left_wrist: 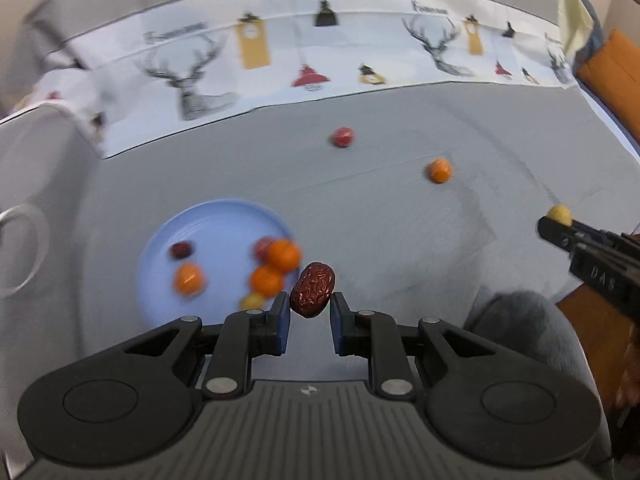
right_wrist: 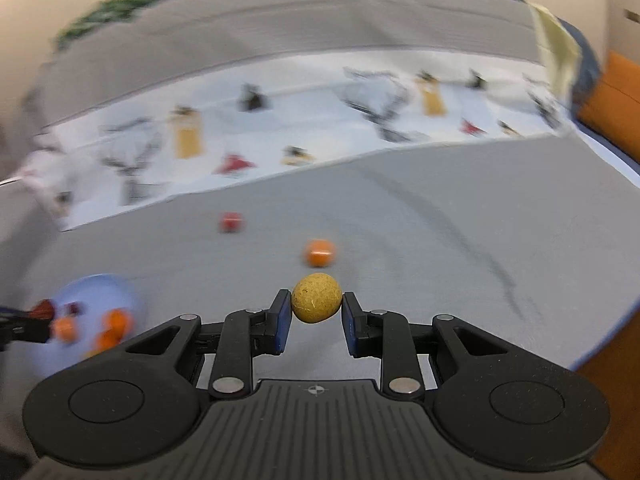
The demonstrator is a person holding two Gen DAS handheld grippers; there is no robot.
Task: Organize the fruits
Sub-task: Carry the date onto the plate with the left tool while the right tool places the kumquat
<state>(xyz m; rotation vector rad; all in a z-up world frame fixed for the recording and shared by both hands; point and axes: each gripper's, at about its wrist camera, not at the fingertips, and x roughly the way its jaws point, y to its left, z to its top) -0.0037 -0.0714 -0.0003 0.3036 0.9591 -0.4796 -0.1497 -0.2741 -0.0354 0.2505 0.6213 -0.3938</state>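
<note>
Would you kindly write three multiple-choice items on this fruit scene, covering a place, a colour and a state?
1. Where is the blue plate?
A. Left of the left claw
B. By the deer cloth
C. Under the right claw

2. What colour is the fruit in the right claw?
A. Red
B. Yellow
C. Green

3. What is the left claw doing?
A. Hanging open, empty
B. Gripping a wrinkled date
C. Gripping an orange

Answers:
1 A, the plate lies left of its fingers.
2 B, a yellow ball sits between the pads.
3 B, the date is pinched between the pads.
</note>
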